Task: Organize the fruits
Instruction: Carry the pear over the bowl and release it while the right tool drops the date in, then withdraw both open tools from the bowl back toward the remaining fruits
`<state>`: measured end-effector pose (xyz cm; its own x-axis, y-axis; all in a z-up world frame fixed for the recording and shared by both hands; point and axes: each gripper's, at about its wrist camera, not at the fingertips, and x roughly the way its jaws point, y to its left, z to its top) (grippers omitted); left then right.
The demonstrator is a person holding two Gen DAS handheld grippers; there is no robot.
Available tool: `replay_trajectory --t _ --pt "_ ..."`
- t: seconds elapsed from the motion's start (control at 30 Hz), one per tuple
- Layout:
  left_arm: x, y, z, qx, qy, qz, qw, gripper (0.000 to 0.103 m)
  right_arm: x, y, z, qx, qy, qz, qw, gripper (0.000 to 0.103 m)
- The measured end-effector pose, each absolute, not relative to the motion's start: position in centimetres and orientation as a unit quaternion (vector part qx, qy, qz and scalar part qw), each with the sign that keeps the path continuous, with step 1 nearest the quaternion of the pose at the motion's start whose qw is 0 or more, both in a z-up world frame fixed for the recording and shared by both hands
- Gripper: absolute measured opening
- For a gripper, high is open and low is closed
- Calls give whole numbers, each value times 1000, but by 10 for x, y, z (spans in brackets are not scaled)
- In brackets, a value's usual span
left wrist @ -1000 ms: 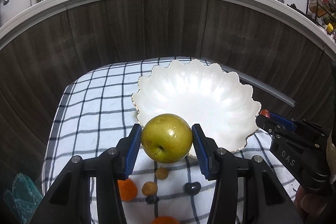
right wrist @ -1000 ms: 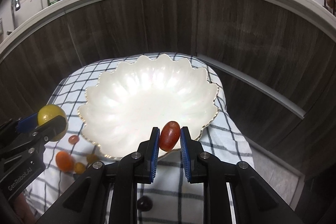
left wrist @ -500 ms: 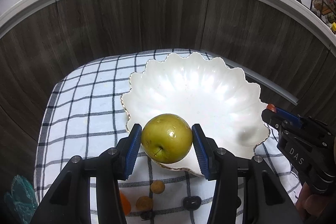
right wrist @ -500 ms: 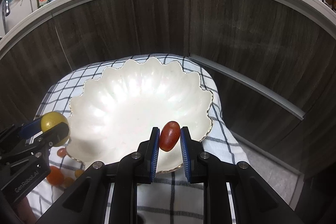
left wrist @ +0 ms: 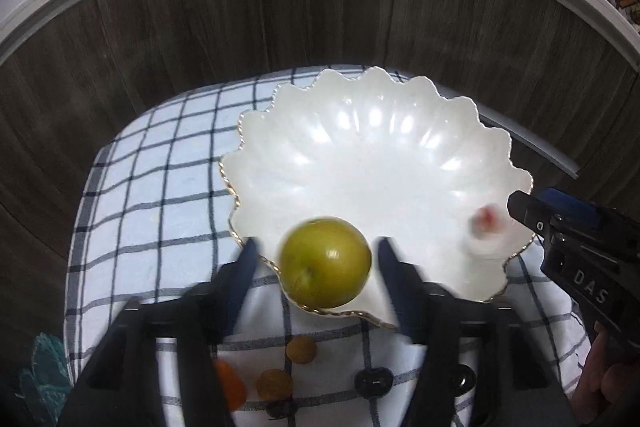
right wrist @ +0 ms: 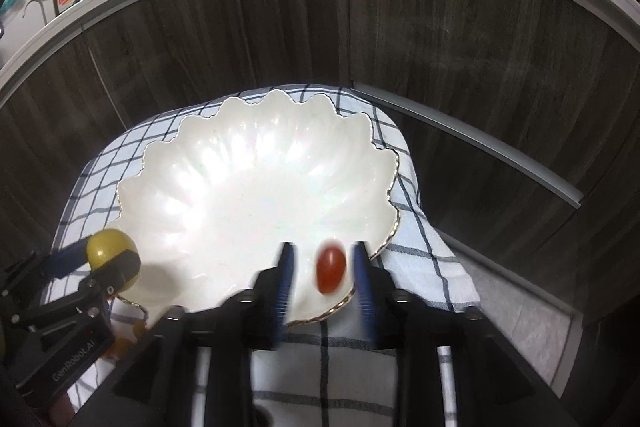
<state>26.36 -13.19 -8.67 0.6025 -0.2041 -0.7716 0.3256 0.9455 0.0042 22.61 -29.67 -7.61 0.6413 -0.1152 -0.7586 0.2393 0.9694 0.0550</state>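
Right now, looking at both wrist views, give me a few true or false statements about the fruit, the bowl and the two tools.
1. The left tool clamps the green apple. False: its jaws have just been opening, with gaps either side of the apple.
2. The white scalloped bowl sits on a checked cloth. True.
3. The right tool has nothing between its jaws. False: a small red fruit is there.
4. Small fruits lie on the cloth outside the bowl. True.
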Motion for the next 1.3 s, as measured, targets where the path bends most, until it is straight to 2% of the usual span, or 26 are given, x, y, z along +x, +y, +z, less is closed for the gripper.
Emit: replay_trajectory --t 0.03,0.07,0.17,0.27,0.37,1.3 --pt "262 -131 -84 72 412 -146 896 83 226 -298 -76 77 411 -100 903 55" --pt "260 -130 -82 72 407 -144 899 86 226 -299 -75 80 410 -102 903 60" --pt "259 -129 -78 71 406 -142 900 88 223 -302 -72 85 404 -111 904 66" --pt "258 -127 -74 73 397 -132 905 96 221 -304 -68 90 397 -121 905 71" --pt "256 -124 -69 75 389 -120 910 103 220 -306 -65 91 393 -124 907 72" --pt "228 -103 -39 58 363 -102 925 103 193 -294 -38 85 369 -122 918 72"
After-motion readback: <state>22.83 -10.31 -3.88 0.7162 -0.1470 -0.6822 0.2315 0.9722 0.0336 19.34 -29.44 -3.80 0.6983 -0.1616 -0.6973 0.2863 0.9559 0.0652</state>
